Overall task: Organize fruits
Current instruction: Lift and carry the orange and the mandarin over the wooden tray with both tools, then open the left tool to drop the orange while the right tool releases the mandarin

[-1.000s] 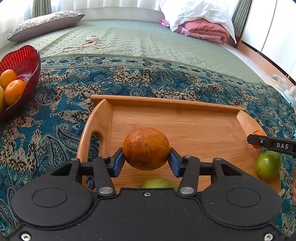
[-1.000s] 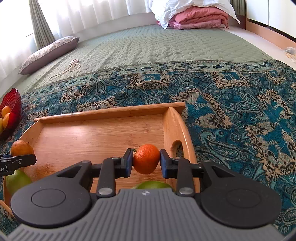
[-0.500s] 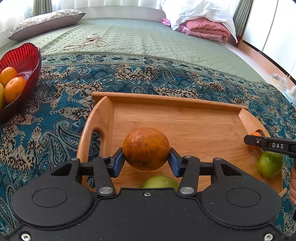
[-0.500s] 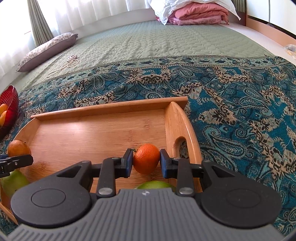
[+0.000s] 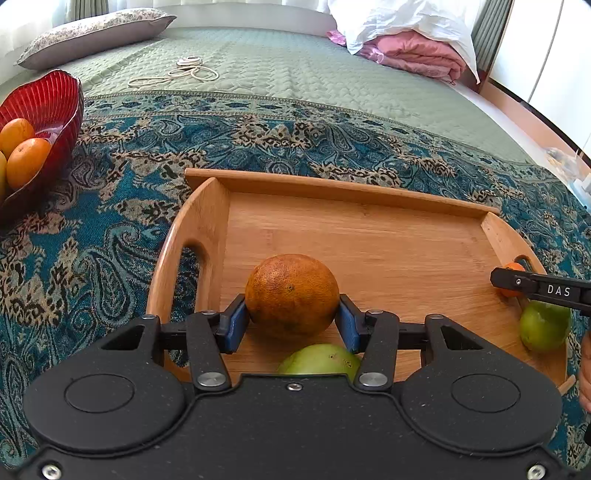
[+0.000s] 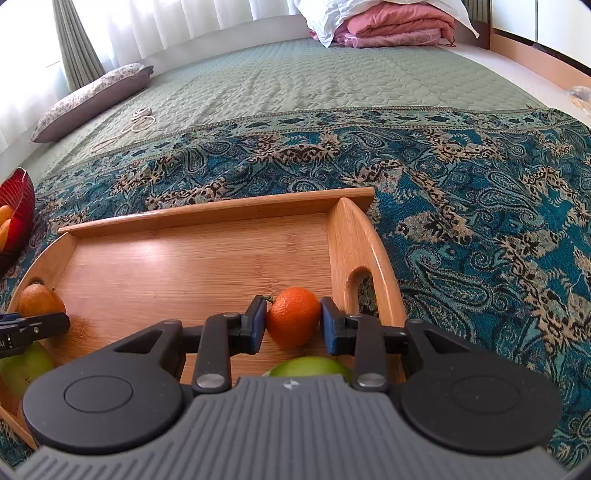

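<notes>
My left gripper [image 5: 291, 319] is shut on a large dull orange [image 5: 291, 293] over the left end of the wooden tray [image 5: 332, 188]. A green fruit [image 5: 319, 360] lies in the tray just under it. My right gripper [image 6: 293, 321] is shut on a small bright tangerine [image 6: 293, 317] at the tray's right end [image 6: 365, 240], close to the tray floor; whether it touches I cannot tell. A second green fruit [image 6: 310, 367] lies below it. In the left wrist view the right gripper's finger [image 5: 539, 288] shows beside that green fruit [image 5: 545, 325].
A red glass bowl [image 5: 55, 99] with oranges [image 5: 26, 160] stands on the patterned blue throw [image 5: 129, 155] to the left of the tray. A coiled cord [image 5: 184, 72], a pillow [image 5: 92, 31] and folded pink bedding [image 5: 413, 51] lie farther back on the green bed.
Both grippers have sunk and drawn back slightly toward the tray with their fruits still held. The tray looks a little farther in both views.
</notes>
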